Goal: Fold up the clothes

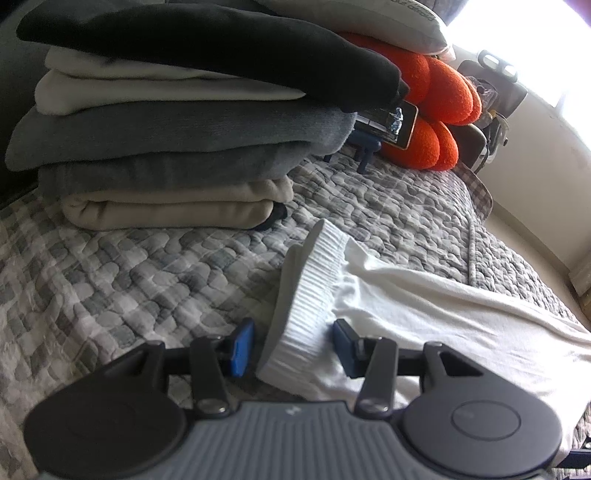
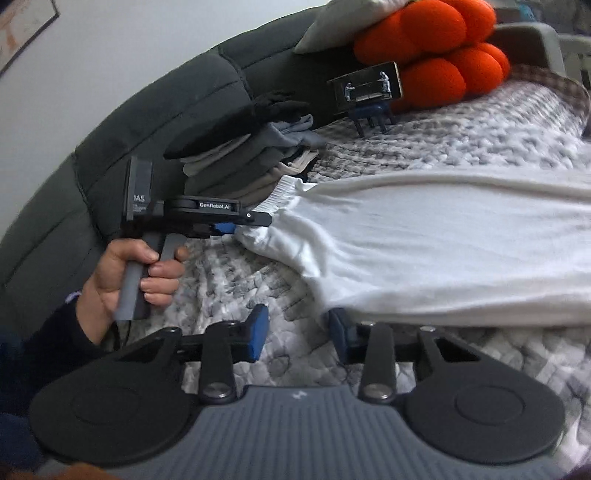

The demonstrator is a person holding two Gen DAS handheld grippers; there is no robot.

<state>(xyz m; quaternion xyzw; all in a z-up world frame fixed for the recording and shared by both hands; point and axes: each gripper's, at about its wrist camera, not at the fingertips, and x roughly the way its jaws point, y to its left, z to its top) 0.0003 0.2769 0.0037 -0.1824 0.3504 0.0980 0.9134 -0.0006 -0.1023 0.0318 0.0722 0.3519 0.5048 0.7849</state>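
A white garment (image 1: 424,295) with a ribbed waistband (image 1: 314,284) lies spread on the checked quilt (image 1: 129,280). My left gripper (image 1: 291,345) is open, its blue pads on either side of the waistband end. In the right wrist view the same garment (image 2: 443,251) stretches to the right, and the left gripper (image 2: 229,227), held in a hand, sits at its waistband corner (image 2: 284,192). My right gripper (image 2: 297,336) is open and empty at the garment's near edge; its right pad touches the hem.
A stack of folded clothes (image 1: 166,140) stands on the quilt near the dark headboard (image 2: 147,122). An orange cushion (image 1: 436,99), a grey pillow (image 2: 343,22) and a phone on a blue stand (image 2: 365,90) sit behind. The bed's edge (image 1: 517,229) runs along the right.
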